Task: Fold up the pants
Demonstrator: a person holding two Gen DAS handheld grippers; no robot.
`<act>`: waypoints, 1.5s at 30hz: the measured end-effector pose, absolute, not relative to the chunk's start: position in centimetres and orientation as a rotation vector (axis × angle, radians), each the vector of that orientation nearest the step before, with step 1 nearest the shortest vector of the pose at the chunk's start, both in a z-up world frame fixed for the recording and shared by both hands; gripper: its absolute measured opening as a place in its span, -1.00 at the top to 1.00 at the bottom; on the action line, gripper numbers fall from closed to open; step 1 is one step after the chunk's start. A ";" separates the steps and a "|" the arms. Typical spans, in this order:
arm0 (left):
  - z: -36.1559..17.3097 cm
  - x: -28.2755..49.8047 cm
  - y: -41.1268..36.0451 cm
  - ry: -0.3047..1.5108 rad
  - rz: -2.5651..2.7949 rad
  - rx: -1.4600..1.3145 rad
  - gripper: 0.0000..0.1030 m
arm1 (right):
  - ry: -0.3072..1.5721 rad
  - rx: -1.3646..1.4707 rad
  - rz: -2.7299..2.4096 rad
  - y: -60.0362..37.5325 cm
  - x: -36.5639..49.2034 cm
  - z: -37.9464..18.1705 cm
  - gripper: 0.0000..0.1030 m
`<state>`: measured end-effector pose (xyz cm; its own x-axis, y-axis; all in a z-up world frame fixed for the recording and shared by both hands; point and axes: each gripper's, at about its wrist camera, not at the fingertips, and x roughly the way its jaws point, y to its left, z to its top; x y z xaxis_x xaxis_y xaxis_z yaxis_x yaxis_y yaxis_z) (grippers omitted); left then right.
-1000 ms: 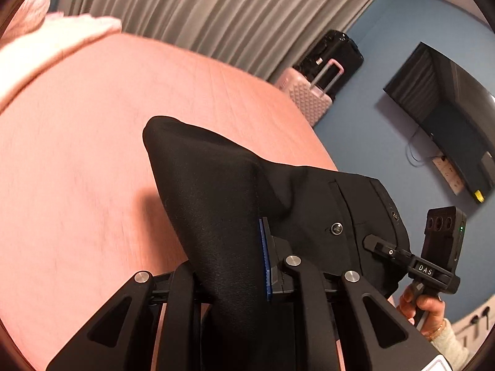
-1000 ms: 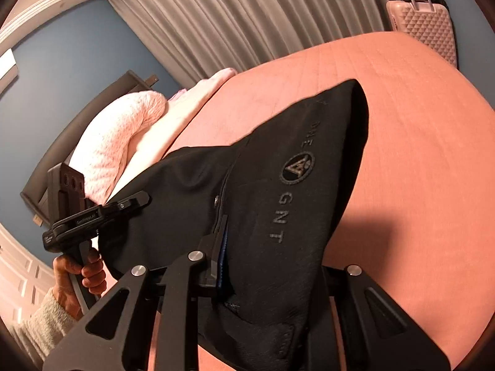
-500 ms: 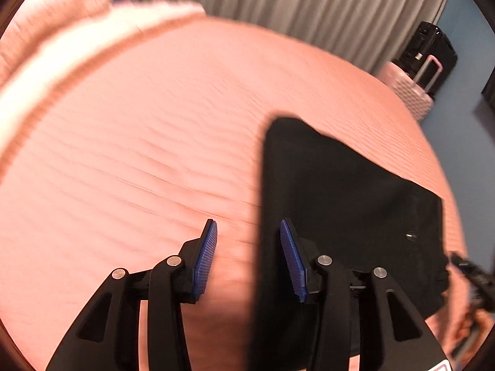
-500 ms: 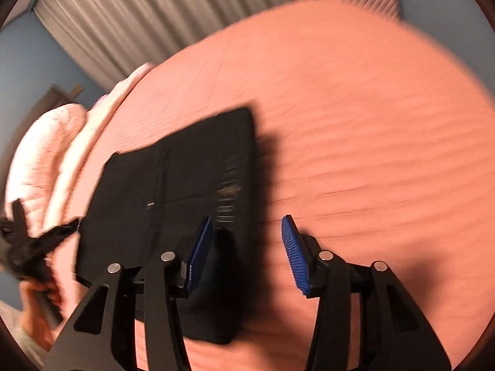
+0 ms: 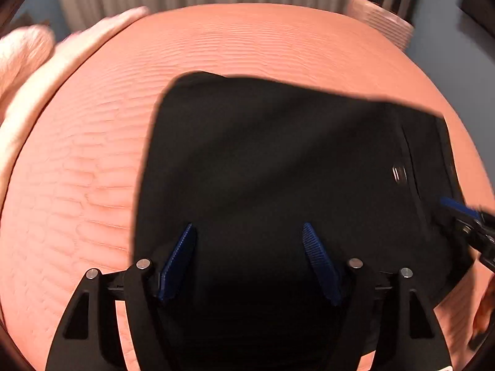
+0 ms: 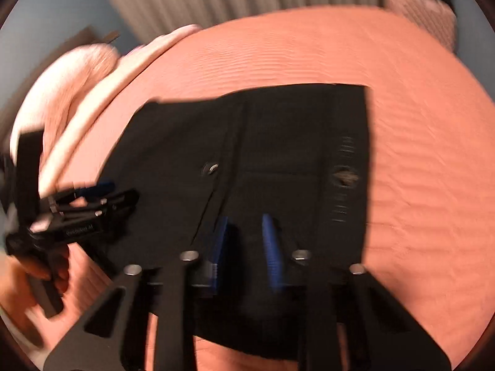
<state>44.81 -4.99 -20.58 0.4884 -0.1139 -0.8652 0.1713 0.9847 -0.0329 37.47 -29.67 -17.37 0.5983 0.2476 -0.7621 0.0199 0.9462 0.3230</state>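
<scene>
- Black pants (image 5: 278, 170), folded flat on pink bed (image 5: 92, 170), near its closer edge.
- Left gripper (image 5: 249, 261) above cloth, fingers opening wide, holding nothing.
- Right gripper (image 6: 246, 247) fingers closing, narrowly apart, apparently gripping nothing.
- Best next: pressing layers smooth, squaring edges.

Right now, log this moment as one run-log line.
pants: folded, flat on bed | left gripper: opening, holds nothing, above pants | right gripper: closing, grip unclear, over pants | view: blurred
</scene>
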 end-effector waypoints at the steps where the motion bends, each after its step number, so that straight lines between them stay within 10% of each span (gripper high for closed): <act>1: -19.1 44.7 -4.4 1.000 -0.164 0.011 -0.26 | 0.874 0.314 0.155 -29.6 37.2 -16.1 0.50; 6: -18.9 47.4 -5.2 1.010 -0.123 0.039 -0.32 | 0.970 0.154 0.178 -26.5 40.7 -18.6 0.05; 10: -20.4 47.5 -4.2 1.046 -0.095 0.065 -0.34 | 0.940 0.123 0.064 -28.4 38.2 -18.1 0.06; 14: -19.2 42.9 0.0 0.989 -0.067 0.066 -0.45 | 0.865 0.246 0.028 -32.0 31.4 -17.1 -0.59; 22: -22.6 38.1 6.0 1.067 -0.272 -0.348 -0.45 | 0.904 0.503 0.114 -36.1 26.6 -19.8 -0.59; 45: -17.4 38.1 -1.0 0.979 0.016 0.252 -0.56 | 0.921 0.210 -0.020 -30.4 33.6 -16.2 -0.87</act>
<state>38.06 -0.98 -17.36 0.5600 0.1262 -0.8188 0.1000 0.9708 0.2180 33.55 -30.41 -16.15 0.6065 0.0730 -0.7917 0.1068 0.9793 0.1721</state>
